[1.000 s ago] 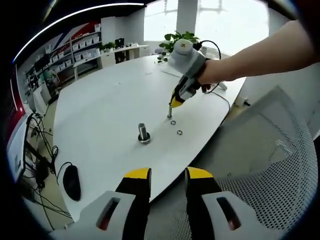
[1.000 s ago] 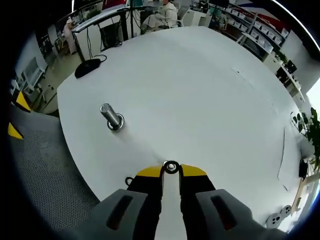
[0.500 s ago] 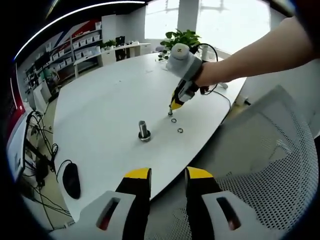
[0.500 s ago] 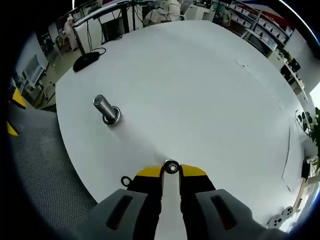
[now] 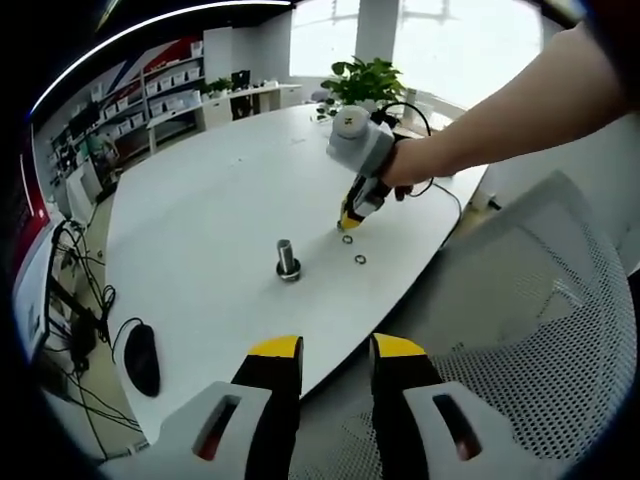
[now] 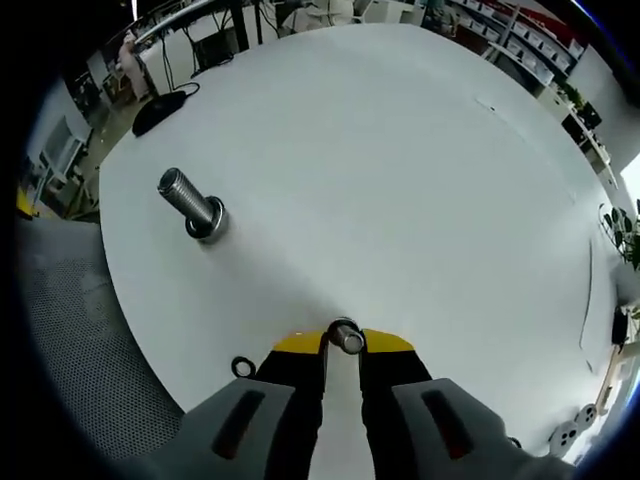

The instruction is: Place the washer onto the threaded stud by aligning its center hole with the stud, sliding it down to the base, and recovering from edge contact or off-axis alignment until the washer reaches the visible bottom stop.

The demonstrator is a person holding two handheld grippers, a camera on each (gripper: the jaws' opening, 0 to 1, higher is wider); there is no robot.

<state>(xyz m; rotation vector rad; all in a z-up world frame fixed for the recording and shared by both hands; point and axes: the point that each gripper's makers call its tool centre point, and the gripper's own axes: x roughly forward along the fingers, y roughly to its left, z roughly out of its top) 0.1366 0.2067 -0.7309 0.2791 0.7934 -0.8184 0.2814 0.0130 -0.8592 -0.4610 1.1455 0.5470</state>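
A silvery threaded stud (image 5: pixel 287 260) (image 6: pixel 188 203) stands upright on its round base on the white table (image 5: pixel 200 220) (image 6: pixel 400 180). My right gripper (image 5: pixel 351 217) (image 6: pixel 343 348), held by a person's arm, hovers low over the table to the stud's right. Its jaws are shut on a small round silvery part, the washer (image 6: pixel 345 335) as far as I can tell. The stud lies up and to the left of these jaws, well apart from them. My left gripper (image 5: pixel 337 350) hangs open off the table's near edge with nothing between its jaws.
Two loose washers (image 5: pixel 347 239) (image 5: pixel 359 260) lie by the right gripper; one (image 6: pixel 241 367) shows left of its jaws. A black mouse (image 5: pixel 143 362) (image 6: pixel 160 110) sits at the table edge. A mesh chair (image 5: pixel 540 330) stands close by, and a cable (image 5: pixel 445 195) runs behind.
The right gripper has dropped closer to the table beside the loose washers, still shut on its part. The left gripper has stayed put.
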